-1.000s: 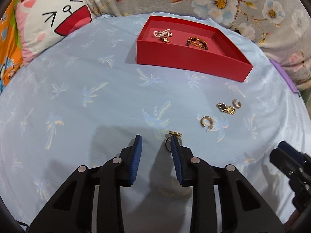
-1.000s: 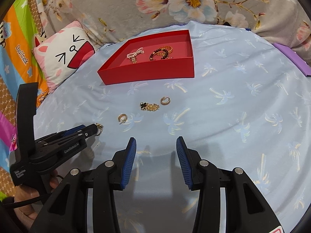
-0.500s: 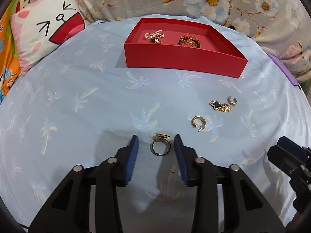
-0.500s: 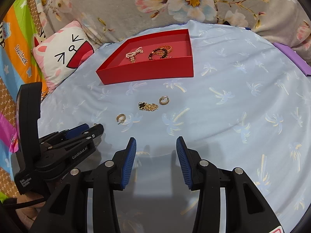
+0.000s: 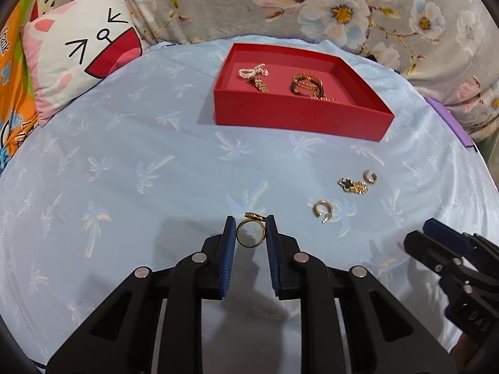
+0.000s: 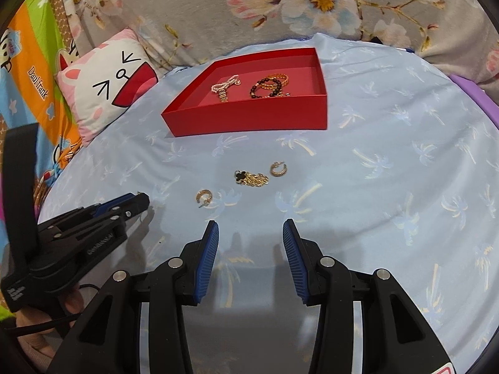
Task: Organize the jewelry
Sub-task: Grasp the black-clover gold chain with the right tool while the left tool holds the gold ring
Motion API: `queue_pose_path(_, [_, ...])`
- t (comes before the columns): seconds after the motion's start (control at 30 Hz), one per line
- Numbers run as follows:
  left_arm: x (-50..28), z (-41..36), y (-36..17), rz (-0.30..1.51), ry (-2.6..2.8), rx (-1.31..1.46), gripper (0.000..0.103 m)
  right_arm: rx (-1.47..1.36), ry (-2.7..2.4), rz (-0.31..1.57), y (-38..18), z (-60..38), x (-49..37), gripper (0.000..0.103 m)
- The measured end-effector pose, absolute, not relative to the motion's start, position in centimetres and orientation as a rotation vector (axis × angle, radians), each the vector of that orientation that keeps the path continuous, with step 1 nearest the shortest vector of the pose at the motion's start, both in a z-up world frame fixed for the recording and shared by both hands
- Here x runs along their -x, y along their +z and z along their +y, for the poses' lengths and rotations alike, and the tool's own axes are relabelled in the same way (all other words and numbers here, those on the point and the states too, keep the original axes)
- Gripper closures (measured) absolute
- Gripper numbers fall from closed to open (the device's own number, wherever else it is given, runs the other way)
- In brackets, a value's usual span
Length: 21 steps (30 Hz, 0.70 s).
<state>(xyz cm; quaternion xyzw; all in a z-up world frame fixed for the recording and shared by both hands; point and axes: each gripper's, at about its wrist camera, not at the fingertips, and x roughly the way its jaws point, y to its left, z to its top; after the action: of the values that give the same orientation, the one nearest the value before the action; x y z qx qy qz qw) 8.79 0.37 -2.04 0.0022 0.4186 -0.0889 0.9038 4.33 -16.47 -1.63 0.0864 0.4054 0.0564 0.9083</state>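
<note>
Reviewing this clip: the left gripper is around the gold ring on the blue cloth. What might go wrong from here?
1. The thin gold ring stands on edge between the left gripper, whose jaws have just been closing; held only at its rim, it may twist or pop out.
2. The blue pads sit low on the soft light-blue palm-print cloth and may pinch it.
3. Carried to the red cardboard tray, the ring may clip the near wall.

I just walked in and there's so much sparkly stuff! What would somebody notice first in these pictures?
Probably the bright red tray at the back of the blue palm-tree cloth, with a pearl piece and beaded bracelets inside. Close up, the left gripper has just been closing around a gold ring, its blue pads against the ring's sides. The cat-face pillow at the far left stands out too.
</note>
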Motion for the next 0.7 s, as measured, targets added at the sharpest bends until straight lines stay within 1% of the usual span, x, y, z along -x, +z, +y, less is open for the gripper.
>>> queue_pose_path(0.27, [-9.3, 1.8, -0.4, 0.84, -0.174, 0.035, 0.084, -0.217, 0.088, 0.842, -2.1, -17.6, -7.3, 0.061])
queue_pose_path(0.7, [-10.4, 2.1, -0.8, 0.861, -0.191, 0.066, 0.084, -0.167, 0.135, 0.878, -3.7, -15.4, -11.3, 0.061])
